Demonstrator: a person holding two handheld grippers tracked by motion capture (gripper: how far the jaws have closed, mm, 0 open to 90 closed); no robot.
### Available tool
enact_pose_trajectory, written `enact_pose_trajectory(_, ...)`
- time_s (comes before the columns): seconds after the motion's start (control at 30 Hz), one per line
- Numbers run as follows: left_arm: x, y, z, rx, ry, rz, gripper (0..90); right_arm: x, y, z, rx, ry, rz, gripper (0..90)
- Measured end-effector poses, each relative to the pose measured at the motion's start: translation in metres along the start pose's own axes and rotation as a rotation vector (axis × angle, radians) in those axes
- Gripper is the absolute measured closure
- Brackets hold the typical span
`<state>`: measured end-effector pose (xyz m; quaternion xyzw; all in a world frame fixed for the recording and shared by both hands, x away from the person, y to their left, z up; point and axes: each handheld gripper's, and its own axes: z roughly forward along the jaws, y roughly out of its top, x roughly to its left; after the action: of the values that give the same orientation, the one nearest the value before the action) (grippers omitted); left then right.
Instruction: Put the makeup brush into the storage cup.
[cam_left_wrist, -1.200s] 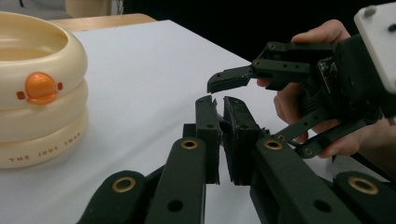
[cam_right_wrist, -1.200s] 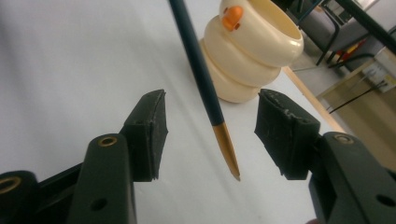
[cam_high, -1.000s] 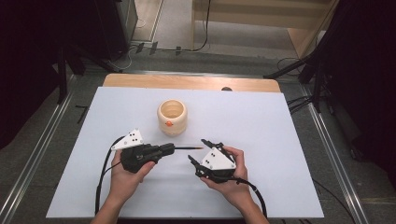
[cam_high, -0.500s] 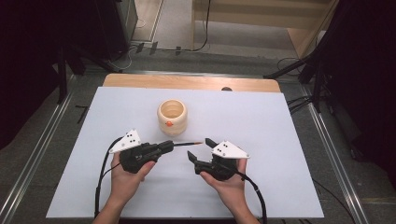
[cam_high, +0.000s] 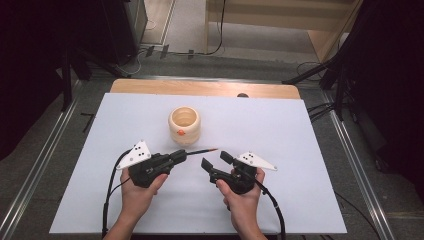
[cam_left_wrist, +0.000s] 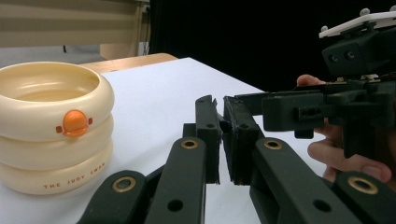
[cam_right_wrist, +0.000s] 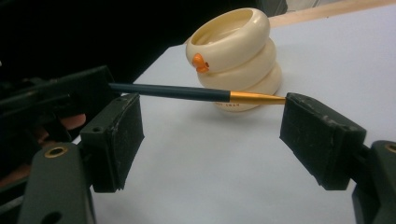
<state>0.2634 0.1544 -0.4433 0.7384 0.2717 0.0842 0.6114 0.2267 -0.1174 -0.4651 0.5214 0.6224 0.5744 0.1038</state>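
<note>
The dark pencil (cam_high: 200, 151), mid-frame in the high view, is clamped by the shut left gripper (cam_high: 180, 157). The right gripper (cam_high: 214, 160), empty, has just been opening. The pencil should be tipped upright over the duck-faced holder (cam_high: 184, 125), upper centre.

Pot behind, grippers in front, pencil between them.

On the table (cam_high: 300, 130) the pot (cam_high: 184, 125) stands behind the two grippers, nearer the left one. The left gripper (cam_high: 181, 156) lies left of the right gripper (cam_high: 214, 161), apart from it. The pencil (cam_high: 200, 151) reaches from the left gripper rightward, its tip seemingly just above the right gripper's near jaw, in front of the pot and clear of it.
</note>
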Motion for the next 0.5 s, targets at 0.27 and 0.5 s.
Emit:
enact_pose_trajectory(0.27,-0.007,-0.004,0.004,-0.027,0.014,0.012,86.2,-0.005,-0.004,0.0,-0.005,0.033,0.156,22.5)
enact_pose_trajectory(0.5,-0.012,-0.008,0.007,-0.055,0.017,0.019,86.3,-0.012,-0.009,-0.001,-0.007,0.07,0.354,24.4)
